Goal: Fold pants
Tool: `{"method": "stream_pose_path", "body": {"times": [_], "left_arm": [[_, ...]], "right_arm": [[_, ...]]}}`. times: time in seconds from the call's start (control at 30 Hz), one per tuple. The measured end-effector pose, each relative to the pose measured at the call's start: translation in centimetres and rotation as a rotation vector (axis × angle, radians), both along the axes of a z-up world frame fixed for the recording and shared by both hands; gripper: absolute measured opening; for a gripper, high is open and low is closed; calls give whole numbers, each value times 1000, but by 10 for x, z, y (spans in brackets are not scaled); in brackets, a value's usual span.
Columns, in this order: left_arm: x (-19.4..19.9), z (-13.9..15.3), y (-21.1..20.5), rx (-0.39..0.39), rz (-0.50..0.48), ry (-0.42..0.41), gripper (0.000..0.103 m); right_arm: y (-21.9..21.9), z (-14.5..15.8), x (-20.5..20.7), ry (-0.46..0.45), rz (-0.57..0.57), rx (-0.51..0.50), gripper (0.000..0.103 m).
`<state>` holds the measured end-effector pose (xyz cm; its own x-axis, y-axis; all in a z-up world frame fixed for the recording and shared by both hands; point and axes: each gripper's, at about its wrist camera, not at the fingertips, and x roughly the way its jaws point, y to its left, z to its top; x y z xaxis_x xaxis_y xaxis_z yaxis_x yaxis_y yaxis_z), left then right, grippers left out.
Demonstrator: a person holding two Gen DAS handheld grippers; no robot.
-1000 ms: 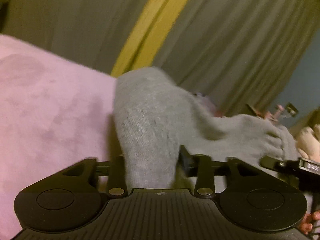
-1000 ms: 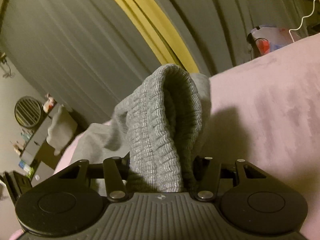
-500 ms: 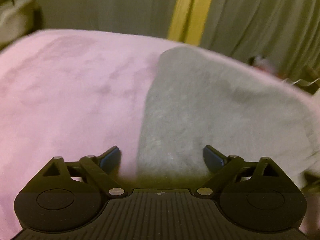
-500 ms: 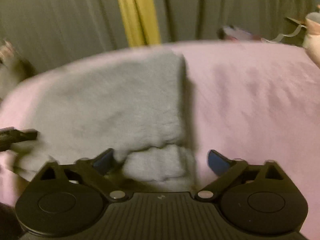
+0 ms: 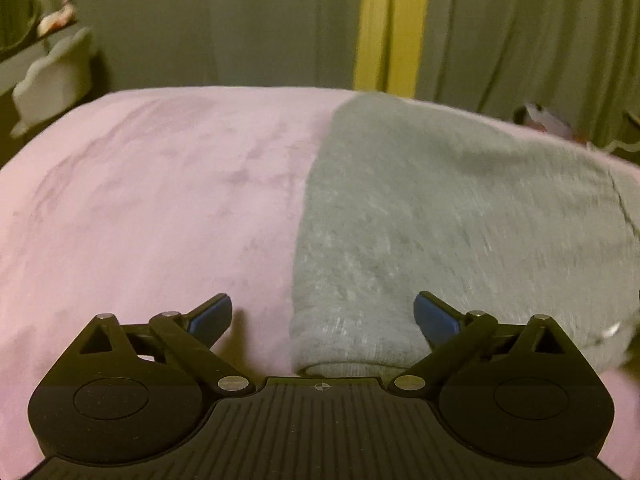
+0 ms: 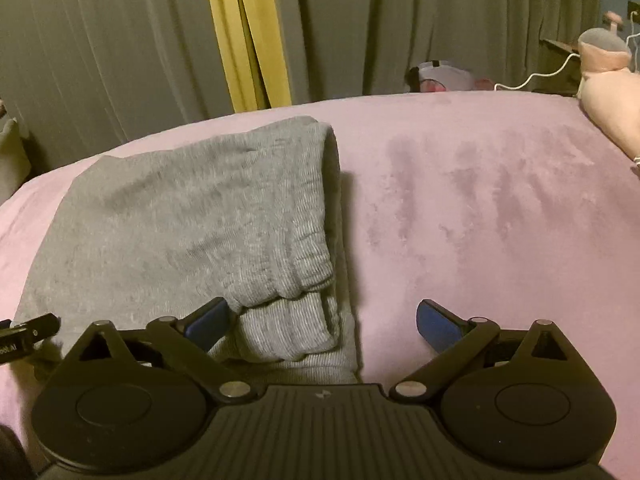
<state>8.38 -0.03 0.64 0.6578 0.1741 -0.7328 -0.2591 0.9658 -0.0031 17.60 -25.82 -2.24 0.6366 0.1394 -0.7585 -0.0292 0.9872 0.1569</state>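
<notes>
Grey knit pants (image 5: 440, 216) lie folded flat on a pink blanket (image 5: 160, 200). In the left wrist view their left folded edge runs up the middle. My left gripper (image 5: 322, 316) is open and empty, its fingers astride the near left corner of the fold. In the right wrist view the pants (image 6: 192, 216) fill the left half, the ribbed waistband and cuffs stacked at the right edge. My right gripper (image 6: 322, 320) is open and empty over the near right corner, its left finger above the cloth, its right finger over the blanket (image 6: 480, 208).
Grey curtains with a yellow strip (image 6: 248, 40) hang behind the bed. A pale plush item (image 6: 608, 92) and a white cable (image 6: 536, 78) lie at the far right. A shelf with a white object (image 5: 56, 76) stands at far left. The left gripper's tip (image 6: 24, 334) shows at the left edge.
One second ago both grippers were shut on lifted pants. They opened and let the cloth down, and now the folded pants lie flat with both grippers drawn slightly back.
</notes>
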Motion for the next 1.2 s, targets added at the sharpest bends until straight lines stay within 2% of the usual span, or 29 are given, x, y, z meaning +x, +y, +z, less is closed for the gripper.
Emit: {"method": "stream_pose_path", "body": {"times": [0.13, 0.2, 0.37, 0.47, 0.6, 0.73, 1.03, 1.2], "left_arm": [[-15, 8, 4, 37, 49, -21, 101], [-25, 11, 5, 35, 55, -15, 102], [-40, 11, -10, 31, 16, 37, 102], [-43, 4, -25, 58, -27, 92, 102], [-48, 0, -43, 100, -95, 137, 102], [-55, -1, -49, 61, -121, 144, 102], [-51, -6, -49, -1, -139, 156, 102], [-44, -12, -51, -2, -140, 186, 102]], "right_arm": [[14, 6, -16, -60, 8, -104, 99], [20, 6, -17, -54, 9, -126, 99], [28, 1, -28, 23, 65, -45, 99], [45, -2, -41, 23, 60, -117, 99], [74, -6, -47, 52, 166, -273, 99], [88, -4, -59, -13, 217, -351, 99], [86, -6, -56, 14, 221, -290, 99], [81, -7, -51, 38, 205, -229, 99]]}}
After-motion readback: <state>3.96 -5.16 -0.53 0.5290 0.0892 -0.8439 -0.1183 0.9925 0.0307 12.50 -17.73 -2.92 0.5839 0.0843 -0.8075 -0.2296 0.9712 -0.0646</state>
